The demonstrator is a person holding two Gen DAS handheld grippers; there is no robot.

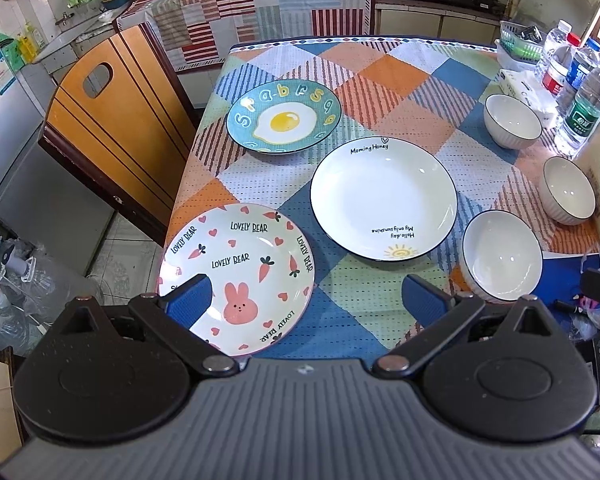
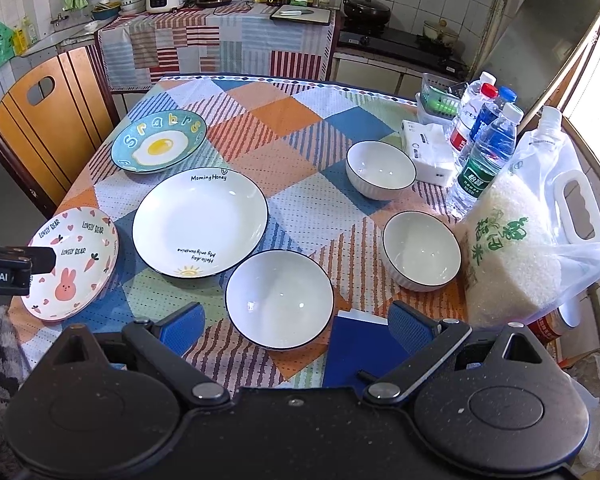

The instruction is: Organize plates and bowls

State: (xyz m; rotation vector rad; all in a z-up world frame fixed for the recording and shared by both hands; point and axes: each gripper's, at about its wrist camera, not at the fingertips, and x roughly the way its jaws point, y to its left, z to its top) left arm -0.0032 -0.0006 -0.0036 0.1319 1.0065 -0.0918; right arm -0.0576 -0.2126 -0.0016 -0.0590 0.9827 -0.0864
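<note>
Three plates lie on the checked tablecloth: a pink bunny plate at the near left, a large white plate in the middle, and a blue egg plate farther back. Three white bowls stand to the right: the nearest bowl, a middle bowl and a far bowl. My left gripper hovers open over the bunny plate's near side. Just short of the nearest bowl, my right gripper is open and holds nothing.
A bag of rice, water bottles, a tissue pack and a basket crowd the table's right edge. A blue booklet lies at the near edge. A wooden chair stands left of the table.
</note>
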